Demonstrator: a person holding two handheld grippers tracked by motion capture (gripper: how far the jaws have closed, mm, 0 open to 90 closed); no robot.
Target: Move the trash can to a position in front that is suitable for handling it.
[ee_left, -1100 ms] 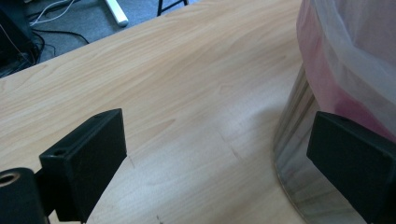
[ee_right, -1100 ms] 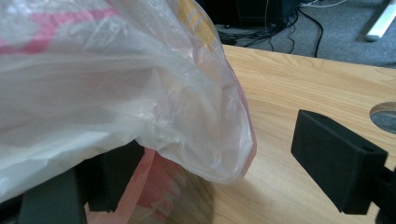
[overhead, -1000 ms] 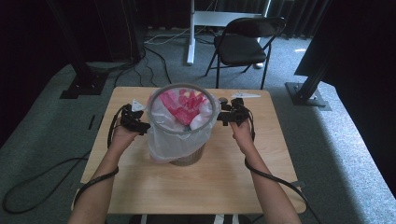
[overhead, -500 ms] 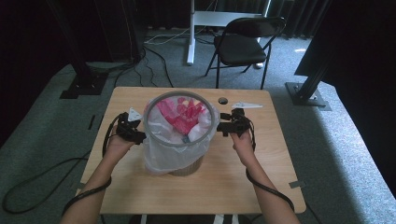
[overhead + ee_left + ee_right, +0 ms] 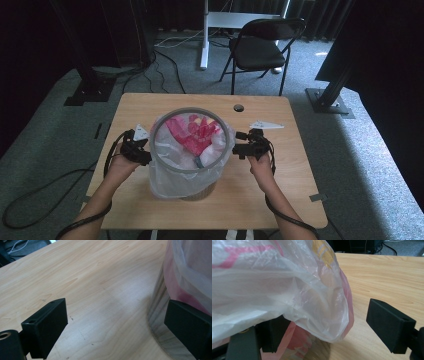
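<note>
Beside the bin [image 5: 192,187], left gripper [image 5: 141,155] and right gripper [image 5: 240,148] level, jaws apart

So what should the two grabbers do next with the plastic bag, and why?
Probably close both on the bag's edge. The left gripper and right gripper sit at opposite sides of the bin's rim, both open. The clear bag droops over one jaw of the right gripper, so a gentle pinch there should catch it.
</note>
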